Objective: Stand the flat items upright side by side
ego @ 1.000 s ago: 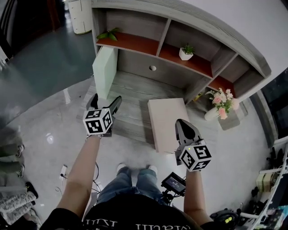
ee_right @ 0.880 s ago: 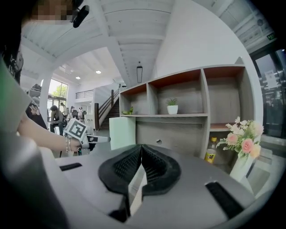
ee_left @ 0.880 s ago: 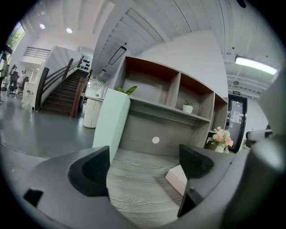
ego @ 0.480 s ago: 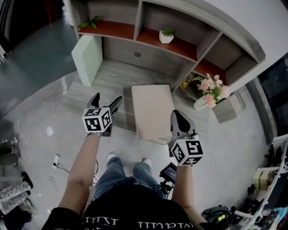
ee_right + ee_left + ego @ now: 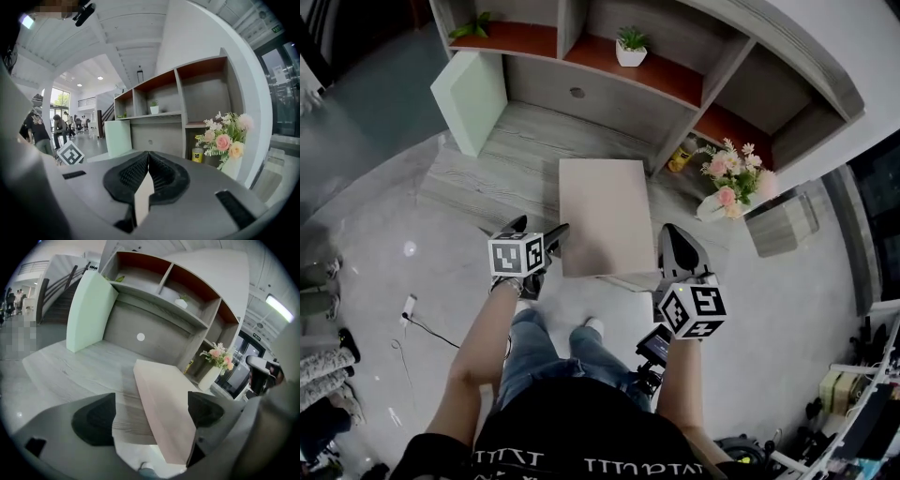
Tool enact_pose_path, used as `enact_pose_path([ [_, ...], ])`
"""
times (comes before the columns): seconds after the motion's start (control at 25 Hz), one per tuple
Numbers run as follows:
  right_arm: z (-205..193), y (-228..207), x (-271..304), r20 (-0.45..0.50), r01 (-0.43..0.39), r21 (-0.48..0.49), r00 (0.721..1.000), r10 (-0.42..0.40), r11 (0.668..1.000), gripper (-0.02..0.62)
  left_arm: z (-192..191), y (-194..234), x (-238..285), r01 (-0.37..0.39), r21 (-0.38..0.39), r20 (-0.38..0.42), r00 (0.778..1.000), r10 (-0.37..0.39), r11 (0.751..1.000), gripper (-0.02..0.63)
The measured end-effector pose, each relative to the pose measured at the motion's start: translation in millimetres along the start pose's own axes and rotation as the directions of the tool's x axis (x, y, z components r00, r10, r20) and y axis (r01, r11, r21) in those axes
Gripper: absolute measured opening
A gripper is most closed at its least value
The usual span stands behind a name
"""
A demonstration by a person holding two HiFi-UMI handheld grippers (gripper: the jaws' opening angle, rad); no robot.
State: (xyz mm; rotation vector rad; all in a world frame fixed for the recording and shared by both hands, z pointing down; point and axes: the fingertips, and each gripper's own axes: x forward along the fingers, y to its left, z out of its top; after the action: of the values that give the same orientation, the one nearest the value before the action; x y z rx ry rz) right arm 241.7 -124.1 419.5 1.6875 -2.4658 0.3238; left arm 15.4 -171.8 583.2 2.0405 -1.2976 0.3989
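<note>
The beige board (image 5: 598, 216), flat on the shelf unit's base (image 5: 520, 150), was straddled by the wide-spread left gripper (image 5: 536, 229); the closed right gripper (image 5: 673, 236) was held just beside it.

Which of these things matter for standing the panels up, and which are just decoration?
Job: beige panel lying flat; green panel standing upright.
Just there: potted plant; vase of flowers; yellow can; green sprig on the shelf.
</note>
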Motion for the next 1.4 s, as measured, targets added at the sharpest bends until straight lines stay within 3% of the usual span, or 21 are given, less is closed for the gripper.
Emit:
enact_pose_path([
  [0.24, -15.9, -5.0, 4.2, -0.039, -0.084, 0.001, 0.996, 0.084, 0.996, 0.015, -53.6, -10.9, 1.7, 0.011, -0.141, -0.082, 0.996, -0.023, 0.990, 0.488],
  [0.36, -21.1, -1.1, 5.6, -0.052, -0.128, -0.012, 0.990, 0.127, 0.992, 0.015, -77.1, -14.5, 2.2, 0.012, -0.245, -0.109, 0.993, -0.040, 0.969, 0.488],
  [0.48, -22.9, 1.7, 4.8, -0.062, -0.160, -0.029, 0.986, 0.158, 0.987, 0.015, -97.1, -11.9, 7.6, -0.043, -0.326, -0.136, 0.991, -0.002, 0.944, 0.488],
  [0.6, -22.6, 5.4, 1.9, -0.067, -0.178, -0.047, 0.982, 0.175, 0.983, 0.015, -110.8, -4.0, 9.2, -0.094, -0.361, -0.144, 0.989, 0.044, 0.928, 0.488],
  [0.8, -20.8, 10.3, -1.8, -0.067, -0.190, -0.060, 0.980, 0.186, 0.980, 0.015, -120.8, 0.0, -2.7, -0.084, -0.373, -0.136, 0.990, 0.035, 0.924, 0.488],
  [0.96, -20.4, 17.3, 0.0, -0.066, -0.201, -0.065, 0.978, 0.196, 0.978, 0.015, -134.9, -2.3, -14.5, -0.035, -0.360, -0.180, 0.983, -0.032, 0.932, 0.488],
  [1.24, -32.0, 40.7, 4.1, -0.095, -0.237, -0.072, 0.969, 0.230, 0.969, 0.015, -149.5, -12.5, -13.9, 0.091, -0.421, -0.228, 0.952, -0.203, 0.903, 0.488],
  [1.32, -33.9, 44.9, 3.8, -0.102, -0.244, -0.076, 0.966, 0.236, 0.967, 0.015, -147.5, -18.3, -5.4, 0.139, -0.448, -0.211, 0.943, -0.255, 0.883, 0.486],
  [1.4, -35.4, 47.3, 2.3, -0.109, -0.248, -0.080, 0.965, 0.239, 0.965, 0.015, -145.6, -24.0, 3.8, 0.191, -0.495, -0.178, 0.933, -0.313, 0.848, 0.482],
])
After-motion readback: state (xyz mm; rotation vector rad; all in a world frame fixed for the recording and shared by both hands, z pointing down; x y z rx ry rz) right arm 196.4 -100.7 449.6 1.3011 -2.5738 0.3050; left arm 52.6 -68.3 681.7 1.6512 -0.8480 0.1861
